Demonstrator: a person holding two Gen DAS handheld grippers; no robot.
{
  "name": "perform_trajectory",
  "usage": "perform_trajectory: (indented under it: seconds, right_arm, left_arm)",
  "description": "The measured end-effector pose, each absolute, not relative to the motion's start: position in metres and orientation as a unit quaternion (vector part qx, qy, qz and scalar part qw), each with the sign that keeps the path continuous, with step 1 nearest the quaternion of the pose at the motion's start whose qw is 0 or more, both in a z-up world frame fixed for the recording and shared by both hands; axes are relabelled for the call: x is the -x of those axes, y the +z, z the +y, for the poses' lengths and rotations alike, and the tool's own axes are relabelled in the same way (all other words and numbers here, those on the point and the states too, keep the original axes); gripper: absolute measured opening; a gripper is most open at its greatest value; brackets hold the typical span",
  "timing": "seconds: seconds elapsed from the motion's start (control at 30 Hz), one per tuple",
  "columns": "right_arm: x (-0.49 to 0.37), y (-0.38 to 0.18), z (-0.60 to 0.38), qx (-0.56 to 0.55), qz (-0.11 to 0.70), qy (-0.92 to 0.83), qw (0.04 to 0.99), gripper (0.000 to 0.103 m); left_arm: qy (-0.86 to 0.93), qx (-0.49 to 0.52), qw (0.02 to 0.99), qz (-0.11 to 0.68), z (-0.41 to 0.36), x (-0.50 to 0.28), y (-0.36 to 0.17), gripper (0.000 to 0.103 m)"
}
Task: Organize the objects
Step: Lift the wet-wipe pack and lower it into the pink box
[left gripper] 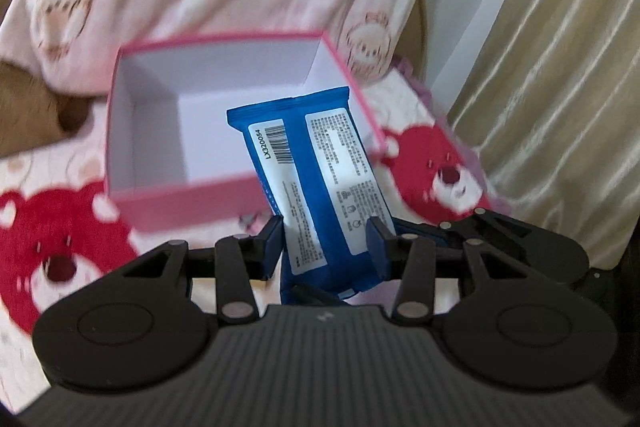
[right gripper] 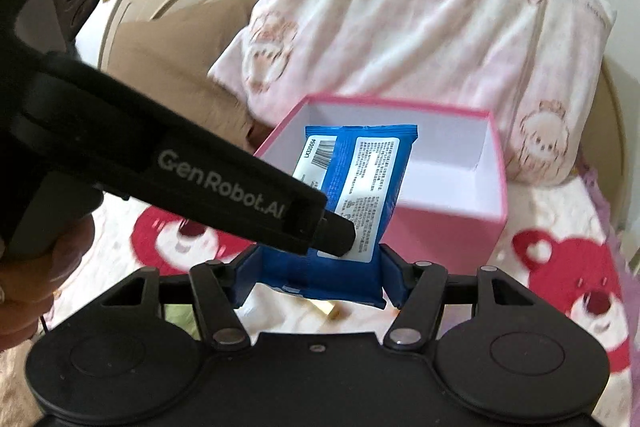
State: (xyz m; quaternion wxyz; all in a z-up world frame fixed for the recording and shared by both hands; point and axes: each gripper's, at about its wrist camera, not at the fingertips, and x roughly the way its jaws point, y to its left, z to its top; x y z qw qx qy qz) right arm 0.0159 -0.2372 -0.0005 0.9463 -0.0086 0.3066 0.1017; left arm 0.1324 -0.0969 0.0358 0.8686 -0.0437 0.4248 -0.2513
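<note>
Above the pink box [left gripper: 224,115], at its 5 o'clock corner, hangs the blue pack [left gripper: 320,187]. Left gripper [left gripper: 326,243] is clamped on its lower end; right gripper [right gripper: 316,277] brackets the same end, jaws closing. Pack looks light, soft, slick film. Grip low across its width, near the seal.

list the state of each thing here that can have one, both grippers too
pink box: open, no lid on, empty inside
blue packet: sealed, held in the air in front of the box, label side facing the cameras
left gripper: shut on the blue packet
right gripper: around the packet's lower end, pads on its sides
pillow: lying behind the box
</note>
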Motion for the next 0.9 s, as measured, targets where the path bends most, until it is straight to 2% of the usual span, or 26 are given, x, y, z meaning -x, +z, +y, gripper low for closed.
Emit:
perform_trajectory:
  seconds: [0.3, 0.53, 0.63, 0.73, 0.9]
  right_arm:
    - [-0.116, 0.007, -0.267, 0.002, 0.332, 0.079, 0.94, 0.066]
    - [-0.205, -0.022, -0.297, -0.028, 0.402, 0.063, 0.913, 0.063]
    - [-0.233, -0.041, -0.306, -0.022, 0.421, 0.05, 0.905, 0.058]
    - [-0.249, -0.058, -0.307, -0.009, 0.44, 0.032, 0.897, 0.052]
    - [-0.259, -0.075, -0.298, 0.028, 0.448, 0.003, 0.894, 0.051]
  left_arm:
    - [-0.262, 0.057, 0.857, 0.44, -0.139, -0.227, 0.044, 0.043]
    - [-0.255, 0.074, 0.834, 0.484, -0.155, -0.305, -0.001, 0.043]
    - [-0.257, 0.105, 0.817, 0.505, -0.154, -0.33, -0.026, 0.043]
    - [-0.26, 0.122, 0.803, 0.522, -0.154, -0.346, -0.048, 0.043]
    - [-0.268, 0.148, 0.79, 0.532, -0.154, -0.356, -0.072, 0.043]
